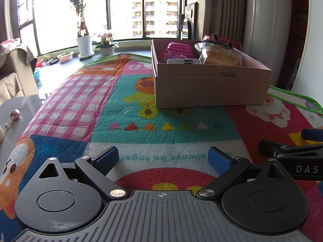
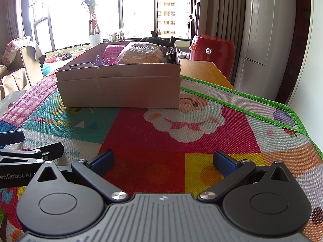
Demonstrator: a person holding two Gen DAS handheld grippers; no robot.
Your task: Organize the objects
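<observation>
Cardboard box [image 2: 121, 88] packed full, far across desk mat [image 2: 161, 133]; left tongs [image 1: 163, 160] and right tongs [image 2: 163, 161] wide, empty. Risk: snagging crinkly wrapped bundle [image 2: 139, 55], tipping pink basket [image 1: 178, 49].

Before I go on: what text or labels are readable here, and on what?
"DAS": on the right gripper, cut off at the picture edge.
"enRobot.AI": on the left gripper, start cut off.
Mat lettering: upside down, roughly "always be toge", partly hidden.
Nothing readable on the box.

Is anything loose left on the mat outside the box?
No, the mat around the box shows only both open tongs.
</observation>
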